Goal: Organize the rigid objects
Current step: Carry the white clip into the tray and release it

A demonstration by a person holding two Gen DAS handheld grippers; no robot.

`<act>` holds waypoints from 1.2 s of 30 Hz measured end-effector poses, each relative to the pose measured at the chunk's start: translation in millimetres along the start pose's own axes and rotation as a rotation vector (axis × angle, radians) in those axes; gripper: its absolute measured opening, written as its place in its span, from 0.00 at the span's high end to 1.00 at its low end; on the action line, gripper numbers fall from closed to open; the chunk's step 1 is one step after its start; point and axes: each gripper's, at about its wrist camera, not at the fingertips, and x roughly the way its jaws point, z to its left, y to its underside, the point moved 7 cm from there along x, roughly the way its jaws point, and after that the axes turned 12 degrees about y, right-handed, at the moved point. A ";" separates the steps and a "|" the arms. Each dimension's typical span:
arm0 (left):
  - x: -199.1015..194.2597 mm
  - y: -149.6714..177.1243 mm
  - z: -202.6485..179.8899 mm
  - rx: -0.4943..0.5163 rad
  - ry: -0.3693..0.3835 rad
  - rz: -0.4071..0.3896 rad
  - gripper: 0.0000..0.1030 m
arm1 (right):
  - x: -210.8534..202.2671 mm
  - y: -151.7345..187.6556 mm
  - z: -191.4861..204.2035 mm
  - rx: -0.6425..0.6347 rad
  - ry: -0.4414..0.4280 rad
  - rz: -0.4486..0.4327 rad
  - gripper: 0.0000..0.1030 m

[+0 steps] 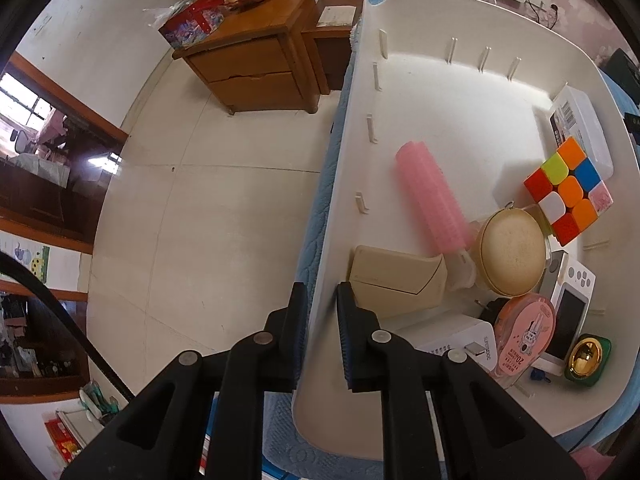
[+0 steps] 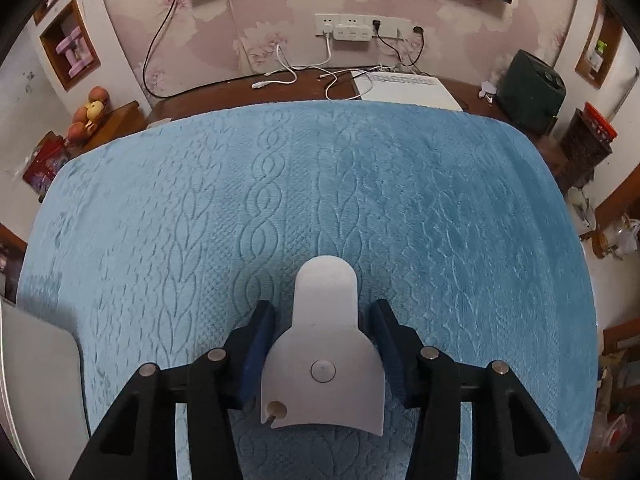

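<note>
Left tool (image 1: 322, 320) is clamped right on the side wall of the white storage bin (image 1: 448, 92), one finger outside, one inside, pads pressed against the plastic near the bin's near corner. That bin sits on the blue quilted blanket (image 1: 320, 184) and it's pretty packed at the near end: a pink ribbed roller thing (image 1: 430, 196) lying diagonally, a beige box (image 1: 396, 280) just inside the wall by the inner finger, a round cream pouch (image 1: 512, 256) beside the roller's handle end, and a scrambled puzzle cube (image 1: 568, 192) leaning against a clear plastic case (image 1: 580, 128) on the far right side. Closer in there's a pink tape dispenser (image 1: 524, 328), a white charger block (image 1: 460, 340), a small white handheld game console (image 1: 568, 312) and a green and gold thing (image 1: 588, 360) I can't identify. Far half of the bin floor is bare. Right tool (image 2: 324, 332) is shut on a white flat plastic piece (image 2: 324, 356) with a rounded tab sticking forward and a small round button in the middle; it's up over the blanket (image 2: 400, 184), which covers the worktop. A corner of the bin (image 2: 36, 360) peeks in at the lower left of the right wrist view, well apart from the held piece.
</note>
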 end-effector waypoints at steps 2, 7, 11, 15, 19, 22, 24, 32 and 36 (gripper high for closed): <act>0.6 -0.8 0.3 0.000 -0.001 0.002 0.84 | -2.1 2.9 0.6 0.000 -0.005 0.006 0.51; 1.0 -0.6 0.2 -0.003 0.000 0.002 0.84 | -10.3 24.6 1.8 -0.013 0.002 0.064 0.51; 2.3 -0.7 -0.2 -0.005 0.008 0.009 0.85 | -22.6 52.3 4.7 -0.024 0.008 0.129 0.51; 3.5 -0.6 -1.0 0.008 0.018 0.014 0.85 | -40.3 94.6 3.9 -0.039 0.007 0.228 0.52; 3.6 -0.8 -2.7 0.022 0.037 0.018 0.85 | -58.4 137.0 3.1 -0.015 -0.015 0.343 0.52; 3.1 0.1 -2.3 0.029 0.062 0.019 0.85 | -76.2 169.4 4.9 0.043 -0.069 0.420 0.52; 2.7 1.7 -2.4 0.038 0.079 0.025 0.85 | -87.1 190.6 7.5 0.065 -0.099 0.478 0.52; 1.1 7.4 -1.9 0.091 0.150 0.039 0.85 | -139.8 260.4 25.6 0.152 -0.133 0.637 0.52; 0.3 10.3 -1.5 0.124 0.191 0.055 0.85 | -174.6 279.2 47.7 0.168 -0.142 0.668 0.52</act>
